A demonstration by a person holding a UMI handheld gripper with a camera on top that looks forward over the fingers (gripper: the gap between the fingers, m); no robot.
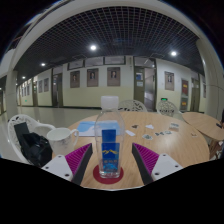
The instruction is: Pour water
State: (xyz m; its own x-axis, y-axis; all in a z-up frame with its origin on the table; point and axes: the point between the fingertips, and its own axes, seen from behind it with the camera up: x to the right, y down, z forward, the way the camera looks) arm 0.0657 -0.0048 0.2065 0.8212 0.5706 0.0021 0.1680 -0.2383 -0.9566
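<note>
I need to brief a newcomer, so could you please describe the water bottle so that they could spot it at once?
Start at the round wooden table. Near its front edge lies a red coaster, and the bottle stands upright on it, between the open claw's pink pads with gaps either side. Unlike the white cup further back, it is clear with a blue label.

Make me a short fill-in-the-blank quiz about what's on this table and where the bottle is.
1. The bottle stands between the two ____ of the gripper.
2. Under the bottle lies a round ____ coaster.
3. The white cup stands on the ____ side of the bottle.
4. The wooden table also carries several small ____ beyond the bottle.

Missing words: fingers; red; left; cards
</note>
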